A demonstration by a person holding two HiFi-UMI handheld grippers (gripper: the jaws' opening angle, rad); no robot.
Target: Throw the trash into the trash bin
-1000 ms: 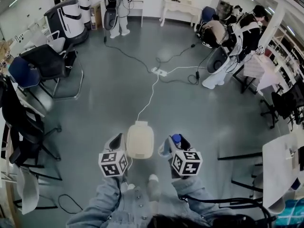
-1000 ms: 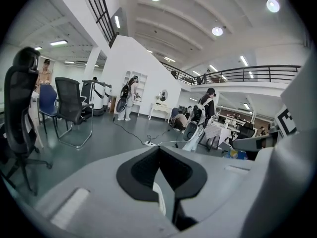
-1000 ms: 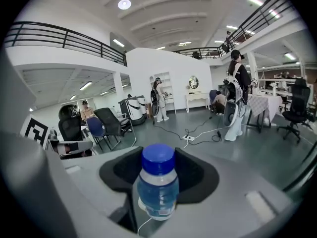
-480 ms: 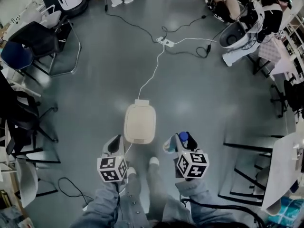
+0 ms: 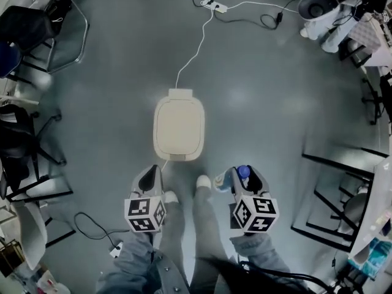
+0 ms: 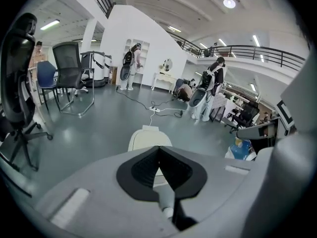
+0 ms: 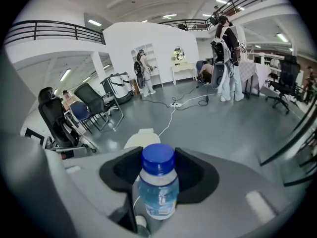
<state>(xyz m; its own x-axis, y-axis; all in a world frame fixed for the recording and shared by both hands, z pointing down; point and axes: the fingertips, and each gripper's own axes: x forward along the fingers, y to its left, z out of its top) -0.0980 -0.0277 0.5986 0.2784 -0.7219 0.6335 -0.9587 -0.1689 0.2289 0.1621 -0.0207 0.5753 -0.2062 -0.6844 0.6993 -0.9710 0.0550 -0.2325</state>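
Note:
The cream trash bin (image 5: 178,125) stands on the grey floor with its lid down, just ahead of the person's shoes. My right gripper (image 5: 241,176) is shut on a clear plastic bottle with a blue cap (image 5: 243,172), to the bin's near right. In the right gripper view the bottle (image 7: 158,185) stands upright between the black pads, and the bin (image 7: 142,139) shows beyond it. My left gripper (image 5: 150,176) hovers at the bin's near left corner. Its pads (image 6: 171,170) meet with nothing between them, and the bin (image 6: 148,139) lies straight ahead.
A white cable runs from the bin's back to a power strip (image 5: 214,6). Office chairs (image 5: 24,26) stand at the left and black desk frames (image 5: 343,182) at the right. A dark cable (image 5: 92,222) lies on the floor at lower left. The shoes (image 5: 203,181) are between the grippers.
Both grippers have come down toward the floor and the head view has tilted down. The bin now looks larger and nearer. The bottle stays in the right gripper.

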